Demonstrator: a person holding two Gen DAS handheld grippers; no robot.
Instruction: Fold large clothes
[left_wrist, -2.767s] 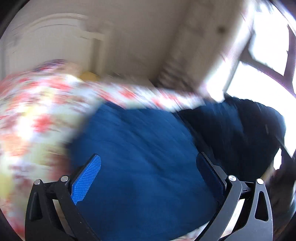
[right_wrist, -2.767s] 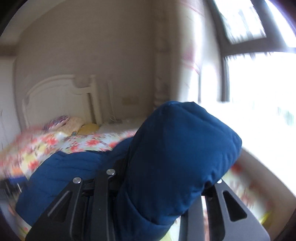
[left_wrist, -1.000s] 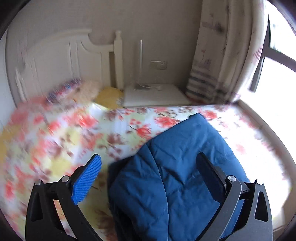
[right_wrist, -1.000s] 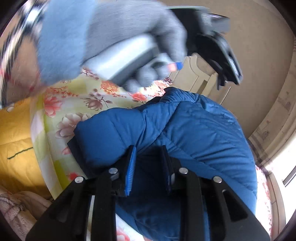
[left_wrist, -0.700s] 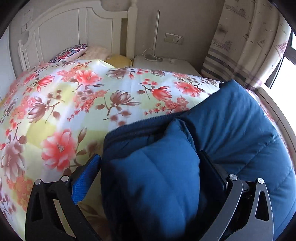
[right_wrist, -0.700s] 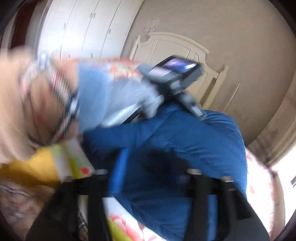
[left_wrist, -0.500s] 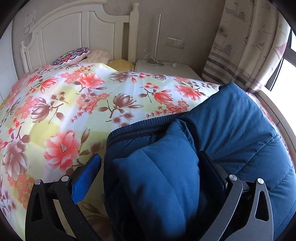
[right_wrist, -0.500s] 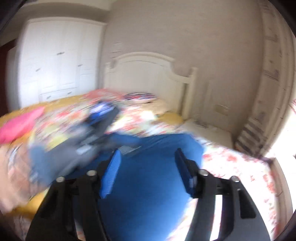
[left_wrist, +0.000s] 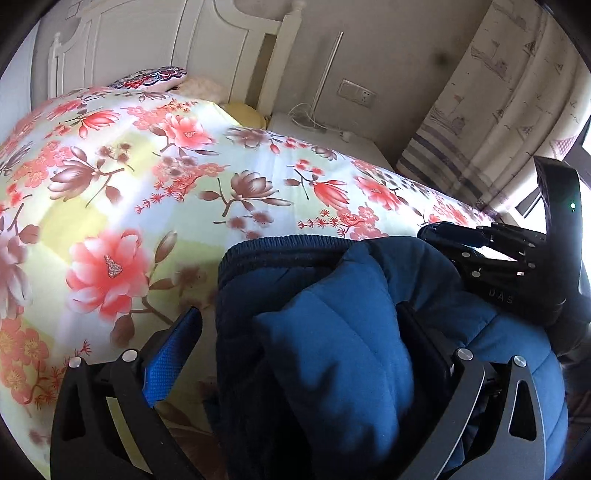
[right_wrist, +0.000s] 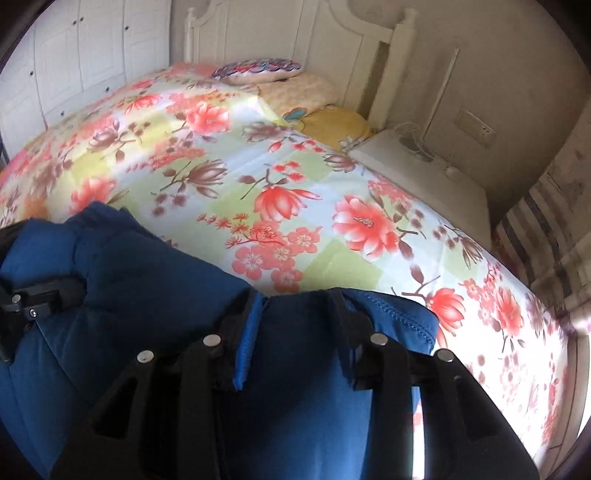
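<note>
A folded dark blue padded jacket lies on the floral bed cover. My left gripper is open, its fingers either side of a puffy fold near the ribbed hem. The right gripper's body shows in the left wrist view, resting on the jacket's right side. In the right wrist view the jacket fills the near field. My right gripper stands part open, its jaws astride the jacket's stitched edge.
A white headboard and pillows stand at the far end. A white nightstand with a lamp pole and cables is at the right. Striped curtains hang by the window. White wardrobes stand far left.
The right gripper swung round from the side, came down on the jacket's right edge and narrowed its jaws. The left gripper stayed open over the fold and moved slightly closer.
</note>
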